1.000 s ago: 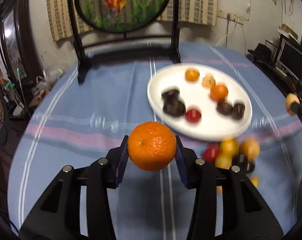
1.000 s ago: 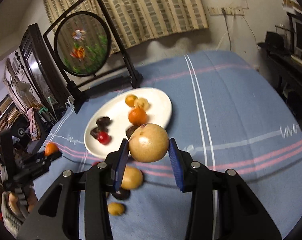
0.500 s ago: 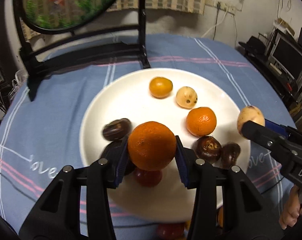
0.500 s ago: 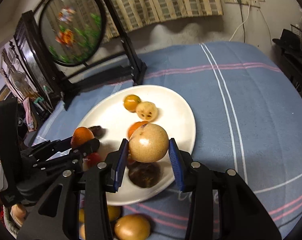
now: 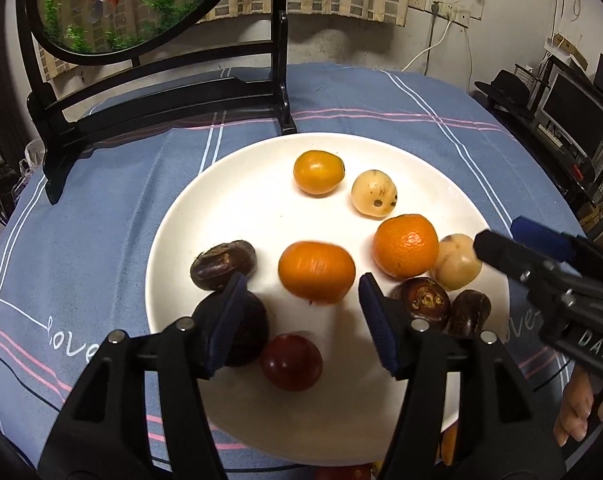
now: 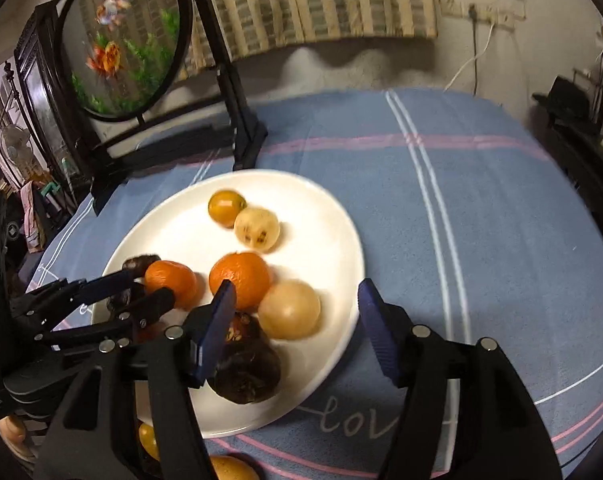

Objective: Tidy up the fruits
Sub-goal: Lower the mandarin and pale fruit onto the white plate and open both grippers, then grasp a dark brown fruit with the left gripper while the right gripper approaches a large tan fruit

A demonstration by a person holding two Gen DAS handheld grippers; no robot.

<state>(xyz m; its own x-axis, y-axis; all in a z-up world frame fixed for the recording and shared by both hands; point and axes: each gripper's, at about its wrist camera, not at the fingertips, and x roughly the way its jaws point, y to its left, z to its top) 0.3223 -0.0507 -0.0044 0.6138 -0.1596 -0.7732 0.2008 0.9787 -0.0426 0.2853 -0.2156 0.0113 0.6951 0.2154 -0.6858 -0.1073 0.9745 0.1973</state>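
- I read the left gripper (image 5: 299,322) as wide open with nothing between its pads; the mandarin (image 5: 316,272) sits on the white plate (image 5: 229,184) just ahead of the gap, clear of both pads as far as I can see.
- I read the right gripper (image 6: 293,326) as equally wide open and empty; the pale round fruit (image 6: 288,309) lies on the plate between and just beyond its fingers, touching a second mandarin (image 6: 240,279) on its left.
- I judge the step in hand to be the release and retreat. I draw each gripper straight back along its own axis, jaws held apart, so that no pad brushes fruit on the way out.
- On the left side I watch the dark fruit (image 5: 237,330) under the left pad and the red fruit (image 5: 291,361) just below the gap; both sit near enough for a sideways pull to nudge them.
- On the right side I watch the dark wrinkled fruit (image 6: 245,364) directly under the left pad; I lift before withdrawing.
- The mandarin shows slight blur, so I judge that it may not be settled. Round fruit rolls easily on a smooth plate; I wait for it to rest.
- The two grippers sit near each other over the plate. I retreat one at a time to avoid contact.
- More fruit (image 6: 227,468) lies on the blue tablecloth (image 6: 481,208) at the plate's near edge; I treat it as the remaining work.
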